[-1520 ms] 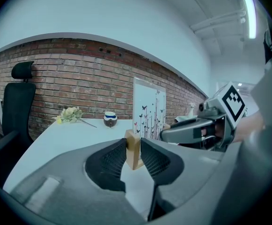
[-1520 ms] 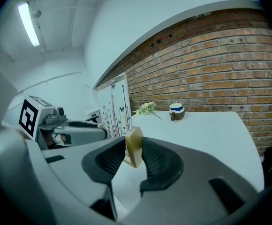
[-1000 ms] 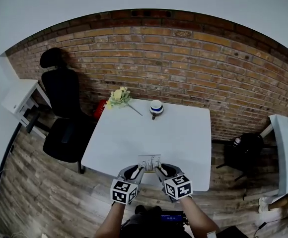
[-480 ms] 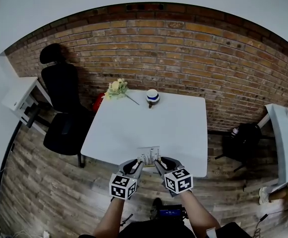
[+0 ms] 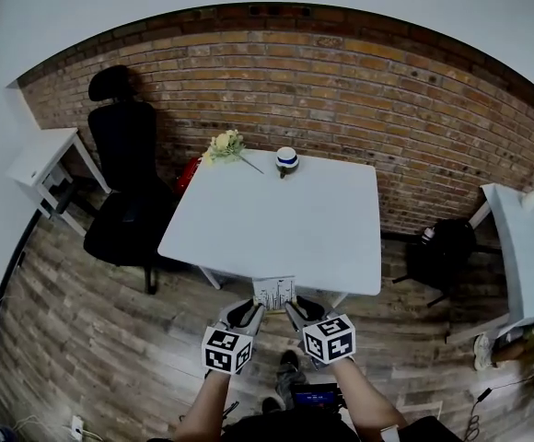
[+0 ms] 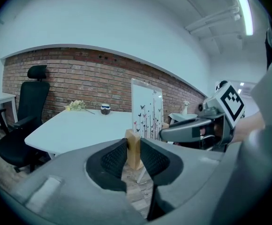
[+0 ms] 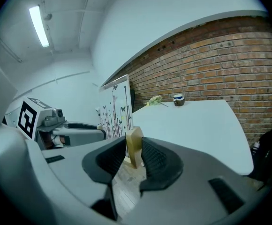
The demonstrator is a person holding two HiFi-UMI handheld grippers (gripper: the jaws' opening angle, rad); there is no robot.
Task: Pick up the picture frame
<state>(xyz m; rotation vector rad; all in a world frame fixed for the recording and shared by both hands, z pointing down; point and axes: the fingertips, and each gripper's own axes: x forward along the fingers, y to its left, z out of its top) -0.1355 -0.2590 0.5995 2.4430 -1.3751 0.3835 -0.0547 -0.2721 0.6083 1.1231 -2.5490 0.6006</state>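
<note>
The head view looks steeply down from above and behind the left tool [image 5: 249, 309] and right tool [image 5: 299, 309], far enough off to take in the whole counter [image 5: 285, 219], brick wall [image 5: 341, 90] and floor [image 5: 83, 339]. Each gripper view sits close behind its own tool's jaws, facing ahead across the counter toward the wall. All three share the picture frame [image 5: 275, 293] between the tools, the counter and the wall; each gripper view also catches the other tool.

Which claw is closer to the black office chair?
Left. The left gripper grips the picture frame on the side facing the black chair; the right gripper grips the far side.
</note>
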